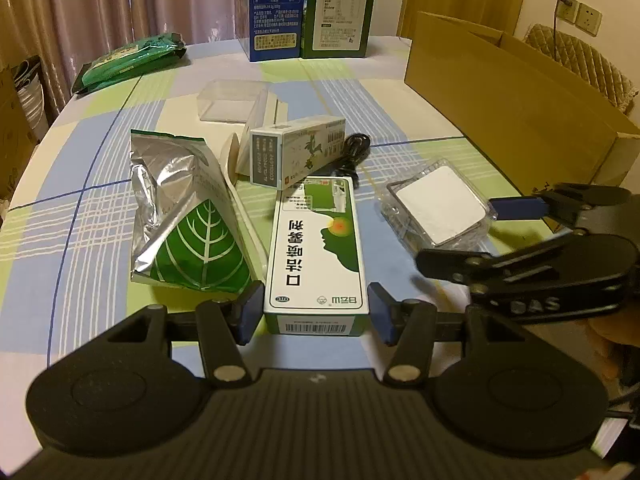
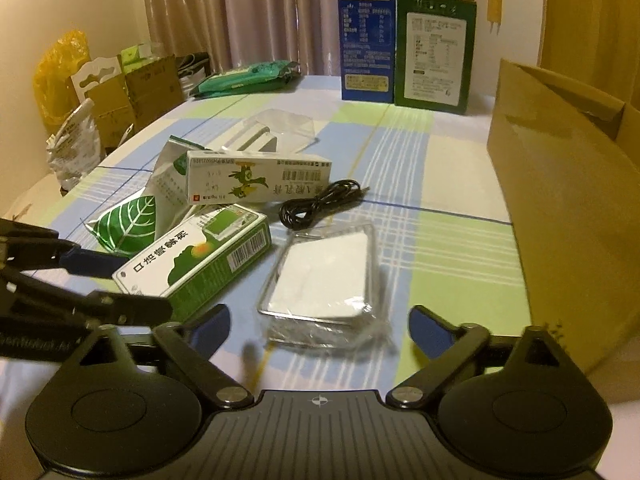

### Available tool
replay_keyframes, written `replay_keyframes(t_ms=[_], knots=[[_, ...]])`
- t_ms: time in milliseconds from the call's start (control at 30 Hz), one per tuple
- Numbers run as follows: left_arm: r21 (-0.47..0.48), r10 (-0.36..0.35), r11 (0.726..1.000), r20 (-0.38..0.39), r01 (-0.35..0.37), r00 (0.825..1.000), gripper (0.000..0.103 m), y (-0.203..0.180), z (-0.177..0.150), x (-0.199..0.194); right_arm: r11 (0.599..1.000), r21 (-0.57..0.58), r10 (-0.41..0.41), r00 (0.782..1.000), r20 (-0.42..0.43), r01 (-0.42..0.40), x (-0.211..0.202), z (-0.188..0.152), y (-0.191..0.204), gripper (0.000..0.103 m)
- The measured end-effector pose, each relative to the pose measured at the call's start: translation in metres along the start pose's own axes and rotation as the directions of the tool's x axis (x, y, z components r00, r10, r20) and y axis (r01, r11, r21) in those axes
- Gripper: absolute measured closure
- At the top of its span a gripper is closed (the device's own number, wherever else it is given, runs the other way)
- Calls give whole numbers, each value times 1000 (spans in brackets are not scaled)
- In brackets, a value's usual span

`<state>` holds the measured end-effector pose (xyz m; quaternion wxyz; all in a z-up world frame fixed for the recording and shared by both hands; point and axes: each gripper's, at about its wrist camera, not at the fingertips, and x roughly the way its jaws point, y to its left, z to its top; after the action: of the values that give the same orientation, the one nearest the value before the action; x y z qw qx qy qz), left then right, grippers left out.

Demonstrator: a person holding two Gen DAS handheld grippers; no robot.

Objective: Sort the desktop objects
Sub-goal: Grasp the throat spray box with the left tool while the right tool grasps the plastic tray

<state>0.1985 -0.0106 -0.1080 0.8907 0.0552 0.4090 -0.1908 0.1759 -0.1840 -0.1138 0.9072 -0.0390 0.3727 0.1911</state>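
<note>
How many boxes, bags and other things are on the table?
Printed boxes: 4
Cardboard box: 1
Bags: 2
Clear plastic cases: 2
Black cable: 1
Total: 10

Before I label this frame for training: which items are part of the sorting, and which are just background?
For sorting: green-and-white medicine box, plastic-wrapped white pad, coiled black cable, silver leaf-print pouch, brown cardboard box.

Background: tall blue carton, pleated beige curtains.
</note>
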Motion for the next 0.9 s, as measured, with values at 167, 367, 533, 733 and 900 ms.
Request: replay_keyframes(t_ms=[167, 367, 533, 733, 900], knots=[[-13, -12, 1000, 3, 12, 1000, 52, 3, -1, 1, 1000, -10, -18, 1000, -21, 17, 15, 4, 3, 30], [32, 14, 999, 21, -14, 1000, 51, -5, 2, 4, 999, -8, -47, 998, -30, 47, 11, 2, -1, 46], [63, 38, 997, 23, -39, 999, 51, -12, 6, 14, 996, 41, -78, 996, -43, 80, -5, -9, -14, 46], [99, 43, 994, -2, -42, 999, 51, -31, -2, 8, 992, 96, -82, 995, -56, 88, -34, -25, -27, 46], [156, 30, 987, -5, -28, 1000, 51, -60, -18, -11, 989, 126, -74, 994, -76, 83, -60, -43, -32, 46]])
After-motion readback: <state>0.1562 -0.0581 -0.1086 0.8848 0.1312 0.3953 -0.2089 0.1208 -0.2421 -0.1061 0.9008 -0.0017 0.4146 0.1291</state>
